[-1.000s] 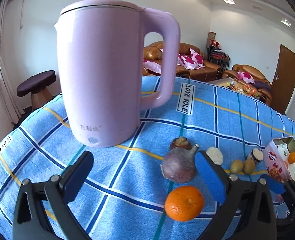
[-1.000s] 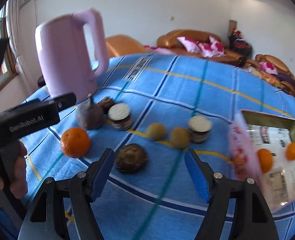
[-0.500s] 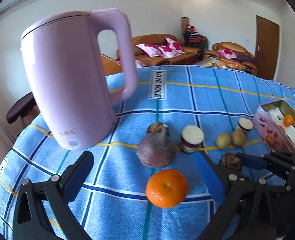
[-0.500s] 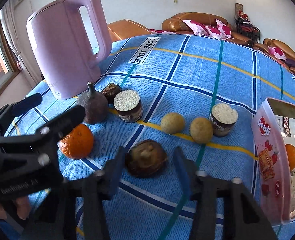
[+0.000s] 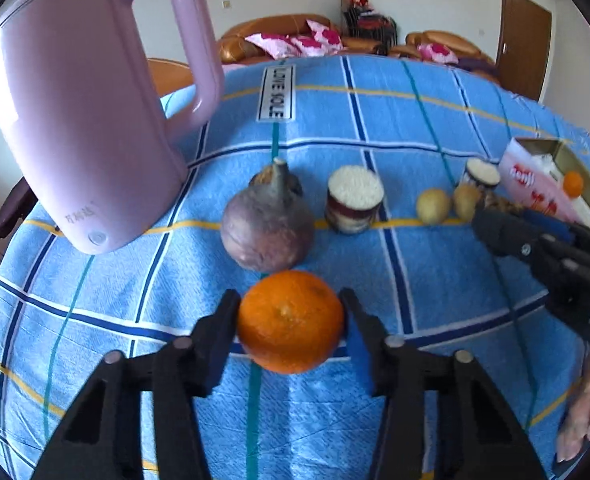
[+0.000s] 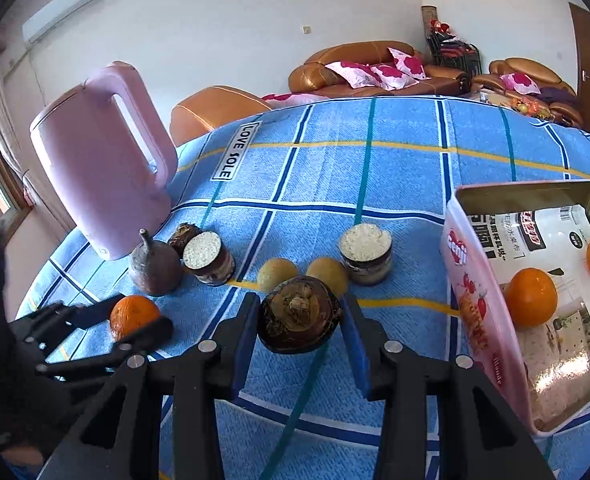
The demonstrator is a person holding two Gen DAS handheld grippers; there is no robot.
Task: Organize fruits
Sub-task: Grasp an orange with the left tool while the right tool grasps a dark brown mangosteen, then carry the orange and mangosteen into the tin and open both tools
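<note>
Both grippers are at work over the blue checked tablecloth (image 6: 395,168). On the left gripper (image 5: 291,320) the jaws are closing, with the orange (image 5: 291,322) between them and the pads touching its two sides; it sits near the front edge of the tabletop, its dimpled end facing the camera. Pinched between the pads of the right gripper (image 6: 299,320) is a dark brown mangosteen (image 6: 299,314), round with no clear long axis, its dried cap turned up and toward the camera. Just behind the orange stands a purple pear-shaped fruit (image 5: 269,228), stem upright. Farther back along a yellow stripe lie two small yellow fruits (image 6: 277,274), flanked by two short jars (image 6: 209,258) with pale grainy tops. At the right edge a pink tin (image 6: 479,308) lies open, holding two oranges (image 6: 531,297) on printed paper. A tall pink kettle (image 6: 103,168) stands toward the back left corner, its handle facing right.
</note>
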